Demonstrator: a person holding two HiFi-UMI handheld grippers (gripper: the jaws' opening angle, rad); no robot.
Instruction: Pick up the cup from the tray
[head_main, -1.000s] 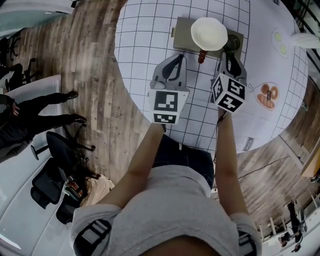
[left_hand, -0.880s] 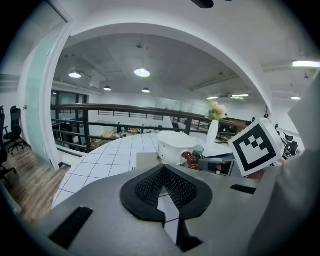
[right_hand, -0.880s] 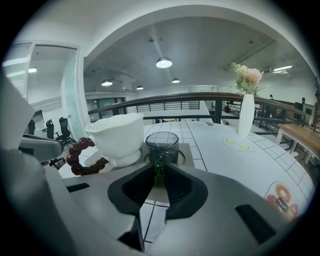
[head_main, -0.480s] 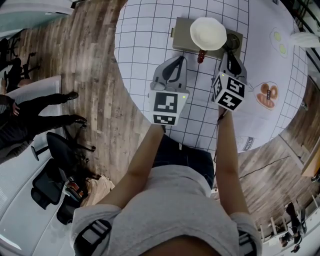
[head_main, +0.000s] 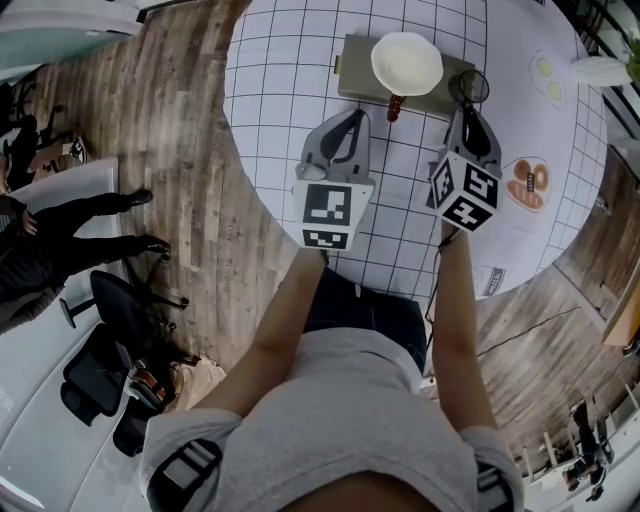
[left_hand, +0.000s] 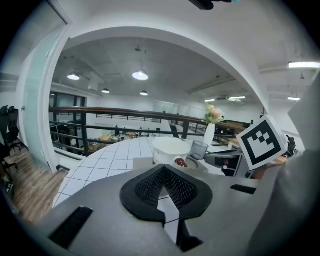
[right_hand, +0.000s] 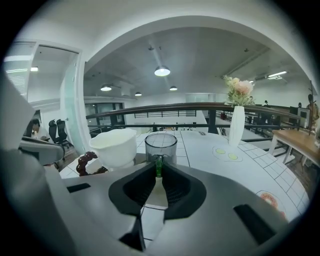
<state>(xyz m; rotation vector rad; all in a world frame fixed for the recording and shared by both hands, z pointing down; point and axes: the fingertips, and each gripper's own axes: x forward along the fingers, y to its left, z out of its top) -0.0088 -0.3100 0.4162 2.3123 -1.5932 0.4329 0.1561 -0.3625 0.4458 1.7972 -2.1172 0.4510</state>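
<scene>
A clear grey cup (head_main: 470, 87) (right_hand: 161, 146) with a small green handle hangs at the right end of the olive tray (head_main: 355, 62), slightly above it. My right gripper (head_main: 466, 112) (right_hand: 158, 170) has just been closing and is now shut on that handle, which is pinched between its pads. Over the gridded table, short of the tray, my left gripper (head_main: 345, 130) (left_hand: 163, 170) hovers shut with nothing in it. In the left gripper view the cup (left_hand: 199, 149) shows beside the white bowl (left_hand: 170, 149).
A white bowl (head_main: 407, 63) (right_hand: 114, 146) stands on the tray with a dark red beaded object (head_main: 394, 107) (right_hand: 86, 162) at its near side. A white vase with flowers (right_hand: 236, 125) stands far right. The round table's edge runs along the left and near sides.
The right gripper has closed on the cup's handle and risen a little, lifting the cup toward the tray's right edge. The left gripper has stayed in place.
</scene>
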